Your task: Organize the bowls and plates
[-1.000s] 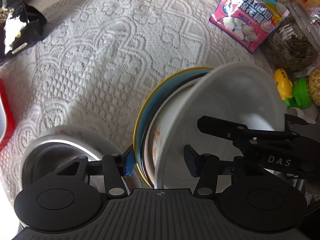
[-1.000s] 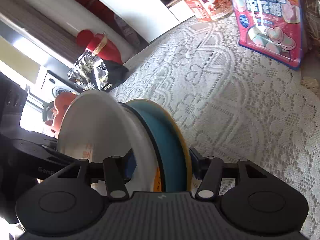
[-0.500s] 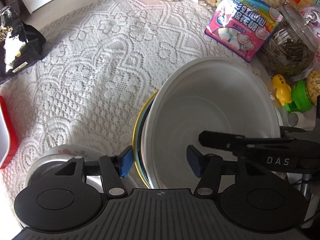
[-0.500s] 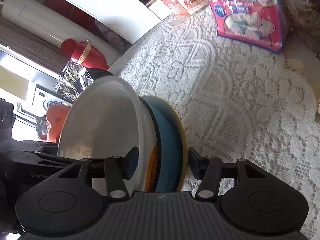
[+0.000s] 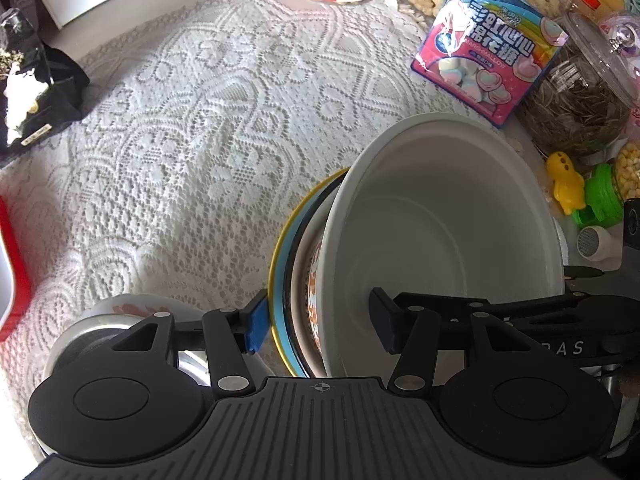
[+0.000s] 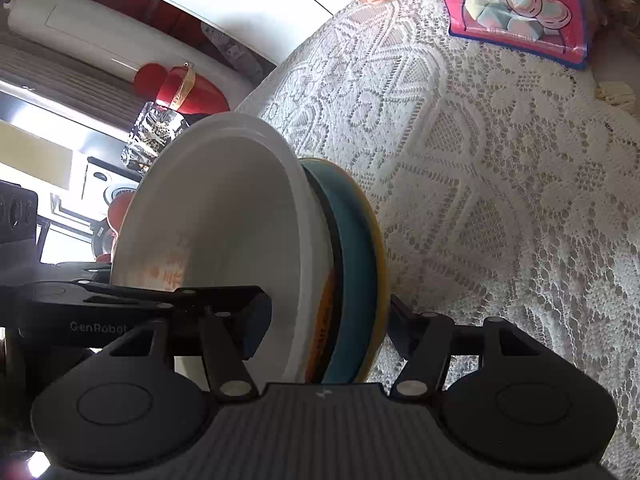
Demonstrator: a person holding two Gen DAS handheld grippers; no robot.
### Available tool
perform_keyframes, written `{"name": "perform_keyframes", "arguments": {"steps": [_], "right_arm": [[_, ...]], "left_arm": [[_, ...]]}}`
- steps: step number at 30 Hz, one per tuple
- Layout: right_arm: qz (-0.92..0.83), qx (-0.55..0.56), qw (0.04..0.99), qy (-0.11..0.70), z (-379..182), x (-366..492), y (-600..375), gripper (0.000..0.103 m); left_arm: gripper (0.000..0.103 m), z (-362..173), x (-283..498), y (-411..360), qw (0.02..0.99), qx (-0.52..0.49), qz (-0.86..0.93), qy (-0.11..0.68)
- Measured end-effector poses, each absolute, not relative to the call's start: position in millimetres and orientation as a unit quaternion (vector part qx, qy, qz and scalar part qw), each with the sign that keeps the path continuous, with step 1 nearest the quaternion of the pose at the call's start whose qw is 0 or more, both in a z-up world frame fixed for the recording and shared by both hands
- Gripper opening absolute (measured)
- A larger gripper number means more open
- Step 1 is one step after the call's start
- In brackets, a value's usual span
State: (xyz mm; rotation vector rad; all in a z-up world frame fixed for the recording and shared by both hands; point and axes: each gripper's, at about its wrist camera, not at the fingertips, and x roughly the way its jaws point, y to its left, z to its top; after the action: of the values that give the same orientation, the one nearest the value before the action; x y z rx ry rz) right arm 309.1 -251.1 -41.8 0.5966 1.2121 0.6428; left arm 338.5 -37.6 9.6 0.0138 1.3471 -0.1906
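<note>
A white bowl nests on a bowl with orange print and a blue plate with a yellow rim. The stack is held tilted above the lace tablecloth. My left gripper is shut on the stack's near edge, one finger behind the plate and one inside the white bowl. My right gripper is shut on the same stack from the opposite side, where the white bowl and the blue plate show edge-on. A steel bowl with a floral bowl under it sits below my left gripper.
A pink marshmallow bag, snack jars and a yellow duck toy line the right and far side. A black packet lies at the left. A red-rimmed tray is at the left edge.
The stack held by both grippers has lifted and moved toward the near side of the table, so more cloth and the far jars show. Both grips are unchanged.
</note>
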Motion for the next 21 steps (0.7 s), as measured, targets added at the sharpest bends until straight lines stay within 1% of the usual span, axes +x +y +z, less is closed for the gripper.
{"name": "perform_keyframes", "arguments": {"steps": [8,21], "right_arm": [[0.285,0.274,0.738,0.547,-40,302,-251,0.064],[0.288,0.256,0.732,0.561,-35,293,-247,0.064]], "left_arm": [[0.059,9,333,-39,0.782,0.009,-0.094,0.616],[0.057,11,320,-41,0.763,0.000,-0.083,0.641]]}}
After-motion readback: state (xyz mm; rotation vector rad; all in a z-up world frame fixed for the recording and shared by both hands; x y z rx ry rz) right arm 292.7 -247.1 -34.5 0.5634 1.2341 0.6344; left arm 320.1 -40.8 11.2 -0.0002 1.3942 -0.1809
